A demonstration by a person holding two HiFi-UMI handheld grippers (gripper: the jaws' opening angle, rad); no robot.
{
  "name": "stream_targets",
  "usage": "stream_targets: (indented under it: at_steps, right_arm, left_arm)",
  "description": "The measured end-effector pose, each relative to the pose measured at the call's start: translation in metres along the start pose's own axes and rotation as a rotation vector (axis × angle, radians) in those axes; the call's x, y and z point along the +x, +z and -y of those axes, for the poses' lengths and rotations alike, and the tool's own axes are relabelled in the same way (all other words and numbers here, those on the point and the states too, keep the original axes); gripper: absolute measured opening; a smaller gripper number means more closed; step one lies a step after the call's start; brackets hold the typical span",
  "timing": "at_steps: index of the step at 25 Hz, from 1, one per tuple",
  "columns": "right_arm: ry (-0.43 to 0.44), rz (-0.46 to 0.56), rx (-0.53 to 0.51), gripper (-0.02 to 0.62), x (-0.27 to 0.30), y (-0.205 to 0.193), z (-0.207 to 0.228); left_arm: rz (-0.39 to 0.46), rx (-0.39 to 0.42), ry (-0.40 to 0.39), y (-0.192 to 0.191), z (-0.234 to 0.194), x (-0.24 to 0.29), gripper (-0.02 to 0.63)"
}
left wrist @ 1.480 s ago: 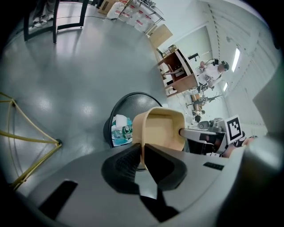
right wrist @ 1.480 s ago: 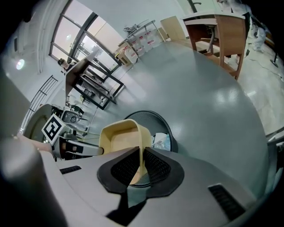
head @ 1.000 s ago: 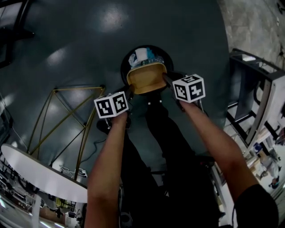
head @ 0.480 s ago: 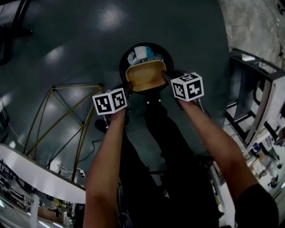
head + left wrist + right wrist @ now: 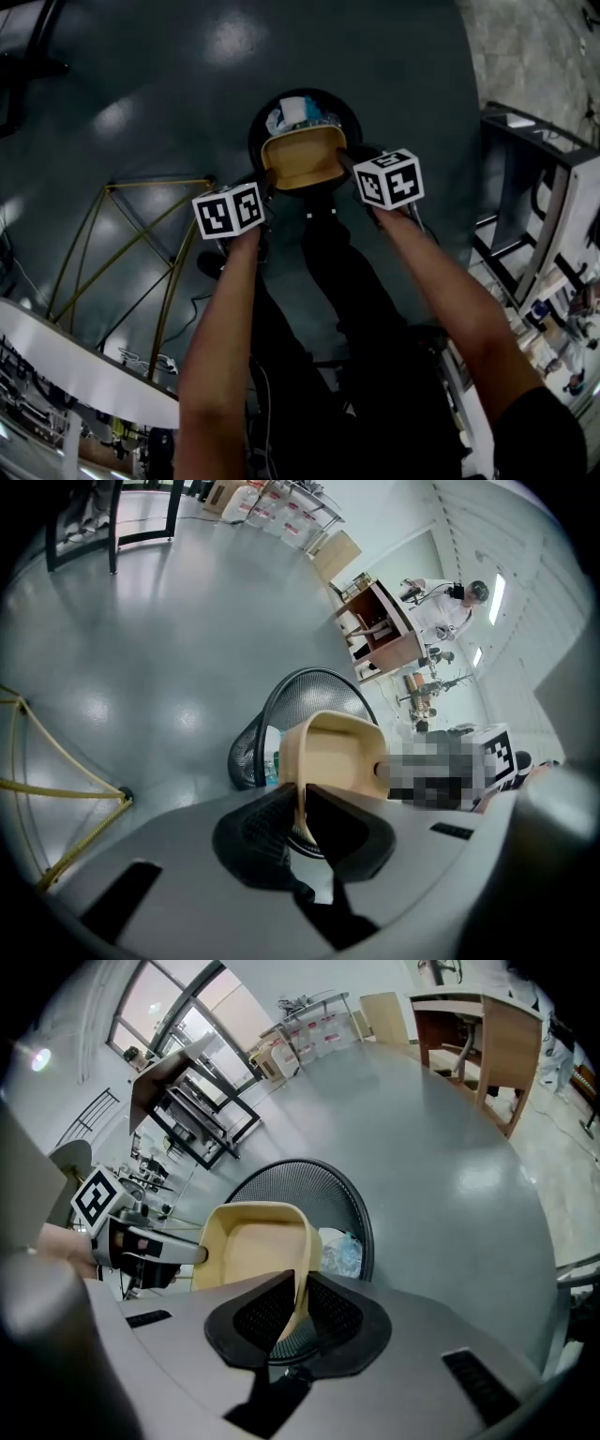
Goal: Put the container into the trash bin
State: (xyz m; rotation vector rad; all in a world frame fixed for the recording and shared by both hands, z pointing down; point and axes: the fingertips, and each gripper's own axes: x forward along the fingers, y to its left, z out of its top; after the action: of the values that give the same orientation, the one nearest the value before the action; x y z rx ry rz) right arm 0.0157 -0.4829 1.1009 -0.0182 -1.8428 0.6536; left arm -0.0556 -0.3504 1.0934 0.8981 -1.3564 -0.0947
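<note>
Quick status from my end. Both grippers are clamped on the container (image 5: 302, 157), one per side. The left hand-held gripper (image 5: 269, 193) has its jaws pinched tight on the thin left wall of the tan tray. In the left gripper view the wall runs right between the black pads (image 5: 258, 832). The right hand-held gripper (image 5: 346, 165) does the same on the opposite wall, with the rim sandwiched between its pads (image 5: 339, 1314).

The container hangs between them, open side up, right over the near part of the trash bin (image 5: 349, 117). I can't tell if its underside touches the bin's rim. The bin is a round black mesh one standing on the glossy grey floor (image 5: 141, 94). There's already some white and bluish trash (image 5: 298, 112) in it, visible past the container's far edge.

The marker cubes, left (image 5: 230, 213) and right (image 5: 389, 178), sit just behind the jaws. The two forearms, left (image 5: 220, 356) and right (image 5: 459, 309), run back toward the camera.

Off to the left there's a gold-coloured wire frame (image 5: 141, 244) on the floor, well apart from the bin.
</note>
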Motion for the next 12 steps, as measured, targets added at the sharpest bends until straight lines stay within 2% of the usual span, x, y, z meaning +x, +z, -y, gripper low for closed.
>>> stream_targets:
  at_steps: [2,5,8,12]
  right_arm:
    - [-0.024,-0.025,-0.022,0.063,-0.002,-0.002,0.000]
    - [-0.072,-0.009,-0.057,0.110,-0.009,0.004,0.001]
    - [-0.085,0.021,-0.061,0.130,-0.016,0.007,-0.005]
    - [-0.080,0.046,-0.061,0.132,-0.023,0.006,-0.012]
  left_arm:
    - [0.010,0.024,0.021,0.002,0.001,-0.001,0.056]
    - [0.001,0.046,0.047,0.005,0.002,-0.001,0.081]
    - [-0.021,0.054,0.041,0.000,0.003,-0.004,0.084]
    - [-0.008,0.051,0.011,-0.003,0.011,-0.013,0.084]
